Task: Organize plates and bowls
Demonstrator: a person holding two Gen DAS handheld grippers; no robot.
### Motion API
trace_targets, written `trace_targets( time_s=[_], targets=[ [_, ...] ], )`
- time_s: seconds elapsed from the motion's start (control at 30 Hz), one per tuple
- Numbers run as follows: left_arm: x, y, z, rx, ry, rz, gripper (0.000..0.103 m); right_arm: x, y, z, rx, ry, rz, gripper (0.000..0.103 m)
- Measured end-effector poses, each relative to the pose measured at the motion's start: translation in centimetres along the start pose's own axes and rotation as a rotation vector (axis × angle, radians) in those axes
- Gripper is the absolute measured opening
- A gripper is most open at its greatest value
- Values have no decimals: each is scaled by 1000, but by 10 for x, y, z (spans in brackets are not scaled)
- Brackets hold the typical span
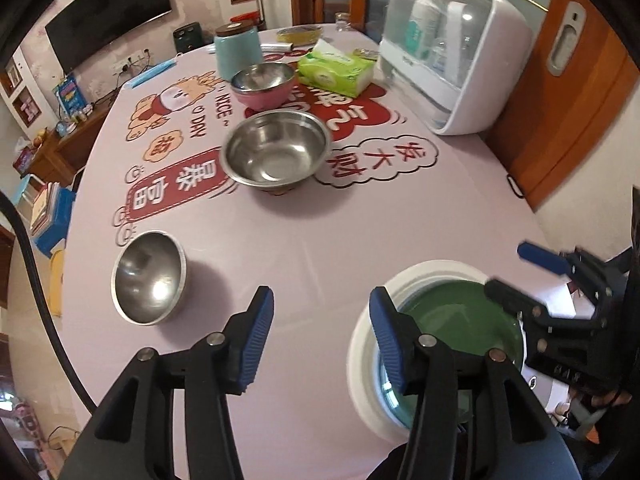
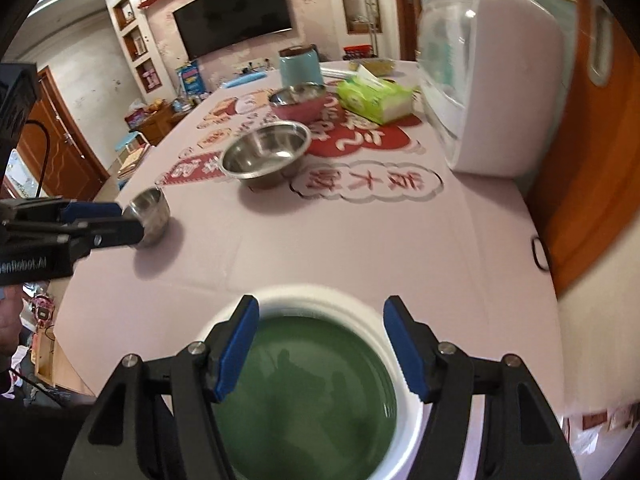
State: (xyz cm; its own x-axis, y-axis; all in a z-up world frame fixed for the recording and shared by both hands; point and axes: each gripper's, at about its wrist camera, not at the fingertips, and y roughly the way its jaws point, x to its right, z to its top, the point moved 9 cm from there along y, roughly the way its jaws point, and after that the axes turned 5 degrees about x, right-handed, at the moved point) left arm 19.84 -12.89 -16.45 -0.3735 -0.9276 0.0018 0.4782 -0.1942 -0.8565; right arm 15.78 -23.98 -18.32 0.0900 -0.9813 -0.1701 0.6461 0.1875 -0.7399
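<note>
Green-and-white plate (image 2: pixel 320 384) looks glazed, probably slick and breakable; I'd pinch its white rim. Both my tongs, left gripper (image 1: pixel 320 340) and right gripper (image 2: pixel 320 348), hang released, holding nothing.

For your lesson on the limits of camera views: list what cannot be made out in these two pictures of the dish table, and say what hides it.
- Green plate: near rim hidden by the right gripper in the right view, cut by the left gripper in the left view.
- Small steel bowl: partly covered by a gripper finger, right view.
- White cabinet: contents blurred, right view.
- Pink bowl: contents too small to tell, either view.
</note>
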Motion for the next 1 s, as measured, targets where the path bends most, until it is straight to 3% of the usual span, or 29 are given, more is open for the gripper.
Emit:
trace_targets(
  time_s=[0.5, 1.0],
  targets=[
    [-85, -11, 50, -67, -95, 98, 55, -36, 33, 105, 4, -58, 22, 67],
    [-150, 38, 133, -47, -117, 98, 58, -40, 99, 169, -11, -31, -15, 70]
  ],
)
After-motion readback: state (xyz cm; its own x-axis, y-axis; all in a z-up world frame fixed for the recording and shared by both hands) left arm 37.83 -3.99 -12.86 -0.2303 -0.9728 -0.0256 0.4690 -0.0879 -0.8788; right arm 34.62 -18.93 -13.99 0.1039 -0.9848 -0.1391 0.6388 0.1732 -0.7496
